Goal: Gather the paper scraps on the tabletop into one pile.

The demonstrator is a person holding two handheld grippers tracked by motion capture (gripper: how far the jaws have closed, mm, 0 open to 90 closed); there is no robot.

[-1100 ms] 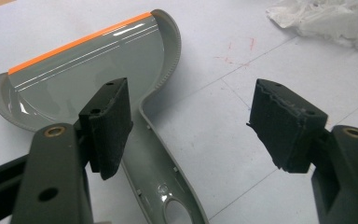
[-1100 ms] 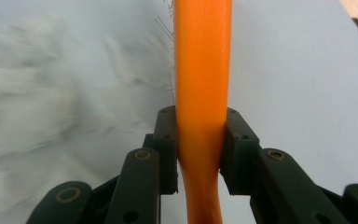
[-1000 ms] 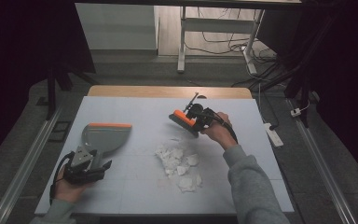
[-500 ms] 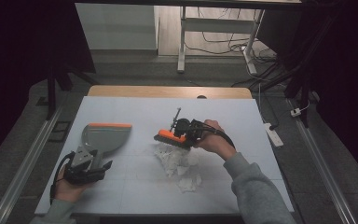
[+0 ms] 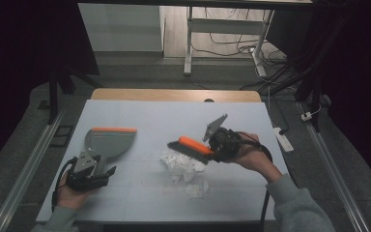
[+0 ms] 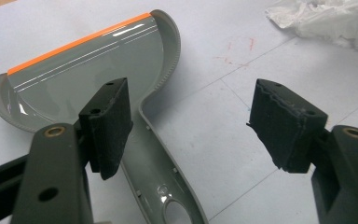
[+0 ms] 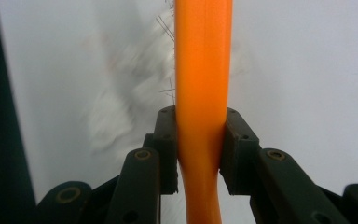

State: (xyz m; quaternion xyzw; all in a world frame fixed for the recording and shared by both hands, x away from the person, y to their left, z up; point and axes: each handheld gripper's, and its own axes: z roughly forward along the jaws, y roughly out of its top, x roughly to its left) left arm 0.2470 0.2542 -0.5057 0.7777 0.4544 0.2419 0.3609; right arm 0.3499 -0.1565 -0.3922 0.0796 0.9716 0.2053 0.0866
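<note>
Brush clamped in right hand-held gripper

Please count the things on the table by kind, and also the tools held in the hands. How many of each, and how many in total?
Brush: 1
Dustpan: 1
Heap of white crumpled paper: 1
Hand-held grippers: 2, left gripper and right gripper
Total: 5

Bare table lies open beyond the crumpled paper pile; leftward, the dustpan (handle toward the person) blocks passage.
</note>
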